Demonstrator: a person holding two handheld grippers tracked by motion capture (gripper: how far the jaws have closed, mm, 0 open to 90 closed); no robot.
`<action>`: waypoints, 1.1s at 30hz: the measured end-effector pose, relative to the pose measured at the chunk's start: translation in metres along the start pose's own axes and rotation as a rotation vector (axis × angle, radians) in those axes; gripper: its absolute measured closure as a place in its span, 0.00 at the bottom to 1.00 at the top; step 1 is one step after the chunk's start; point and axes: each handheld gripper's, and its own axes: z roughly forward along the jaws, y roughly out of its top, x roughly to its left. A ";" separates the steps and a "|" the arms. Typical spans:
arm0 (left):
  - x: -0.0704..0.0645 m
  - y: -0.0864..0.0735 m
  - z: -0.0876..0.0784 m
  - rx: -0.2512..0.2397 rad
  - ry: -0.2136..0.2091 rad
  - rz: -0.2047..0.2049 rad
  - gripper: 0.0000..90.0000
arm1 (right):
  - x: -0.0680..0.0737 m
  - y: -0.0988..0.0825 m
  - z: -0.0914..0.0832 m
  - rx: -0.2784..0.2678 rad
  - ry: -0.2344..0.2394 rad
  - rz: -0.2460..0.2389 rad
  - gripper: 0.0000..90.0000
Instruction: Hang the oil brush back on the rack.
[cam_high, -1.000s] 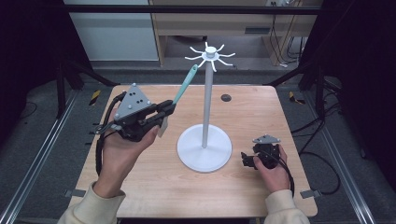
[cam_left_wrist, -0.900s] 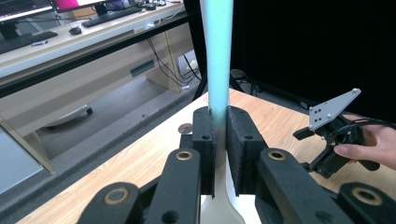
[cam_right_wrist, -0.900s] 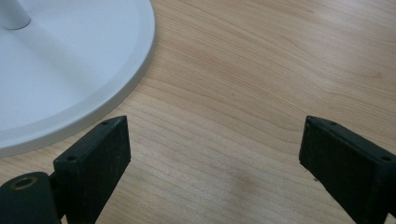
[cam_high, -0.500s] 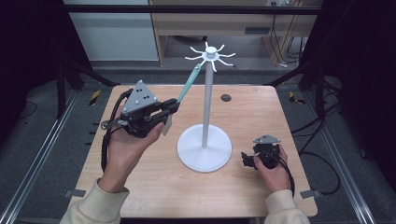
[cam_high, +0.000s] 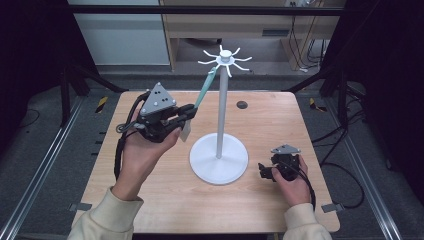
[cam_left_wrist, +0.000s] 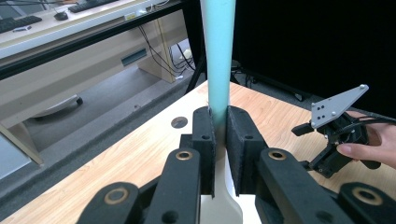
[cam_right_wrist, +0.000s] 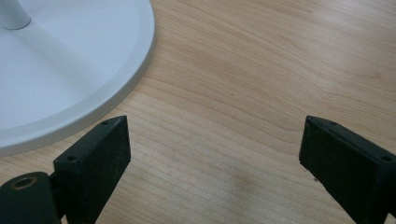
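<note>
A utensil with a teal handle (cam_high: 204, 91) and a white head (cam_high: 186, 131) is gripped in my left gripper (cam_high: 187, 115), raised over the left half of the table. Its handle slants up and its tip reaches the white hooks (cam_high: 225, 59) on top of the stand (cam_high: 221, 115); I cannot tell whether it hangs on one. In the left gripper view the pads (cam_left_wrist: 205, 135) press the teal handle (cam_left_wrist: 218, 56) from both sides. My right gripper (cam_high: 263, 171) rests on the table by the stand's round base (cam_high: 218, 160), jaws wide apart (cam_right_wrist: 215, 154) with bare wood between them.
The wooden table (cam_high: 150, 200) has a small dark round hole (cam_high: 242, 104) at the back centre. Black frame rails run along both sides, and a desk stands beyond the far edge. The stand's base (cam_right_wrist: 70, 60) lies just left of my right jaws.
My left hand has edged slightly up and toward the stand with the utensil still gripped. The right hand has not moved.
</note>
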 end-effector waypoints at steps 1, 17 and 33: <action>0.000 0.000 0.000 0.000 -0.002 -0.001 0.91 | 0.000 0.000 0.000 0.000 0.000 0.000 0.11; 0.001 -0.001 0.007 0.010 -0.006 -0.007 0.92 | 0.000 0.000 0.000 0.002 0.002 0.000 0.11; 0.002 0.000 0.006 0.008 -0.005 -0.004 0.95 | 0.001 0.000 0.001 0.002 0.001 0.000 0.11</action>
